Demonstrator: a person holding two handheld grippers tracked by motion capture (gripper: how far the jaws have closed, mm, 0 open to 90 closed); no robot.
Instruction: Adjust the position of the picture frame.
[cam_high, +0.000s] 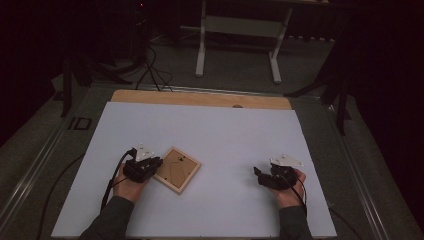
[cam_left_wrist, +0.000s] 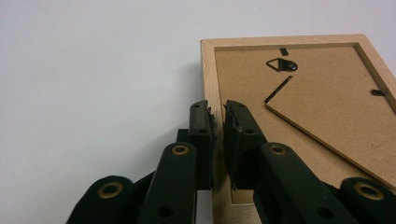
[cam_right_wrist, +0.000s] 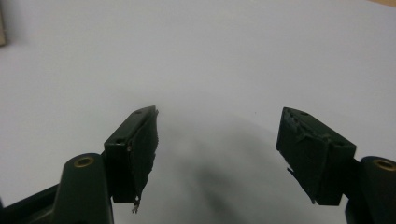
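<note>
**Left gripper pinches the frame's edge; right gripper waits wide open**

A small wooden picture frame (cam_high: 176, 169) lies face down on the white sheet (cam_high: 215, 130) that covers the table, turned so its corners point toward the table's edges like a diamond. It sits left of centre, toward the person's side. Its rim is pale, smooth wood with squared edges; inside that rim is a flat brown fibreboard backing (cam_left_wrist: 322, 112), matte and slightly grainy. A black metal hanger loop (cam_left_wrist: 281, 64) is fixed near the top of the backing, and small black tabs sit at the rim (one beside the loop, one at the right side). A fold-out stand panel, cut from the same board, lies flat with a slanted edge showing as a dark seam.

The left gripper (cam_left_wrist: 217, 122) is at the frame's near-left side. Its two black jaws stand almost together, with one narrow strip of the pale wooden rim between their worn, rough-faced pads; the jaws are closed on that rim. In the high view the left gripper (cam_high: 150, 165) touches the frame's left corner, held by the person's left hand (cam_high: 129, 187).

The right gripper (cam_right_wrist: 217, 140) hovers over bare white sheet well to the right of the frame. Its jaws are spread wide apart and hold nothing; their pads look frayed at the edges. The right hand (cam_high: 289, 192) grips it from behind.
</note>
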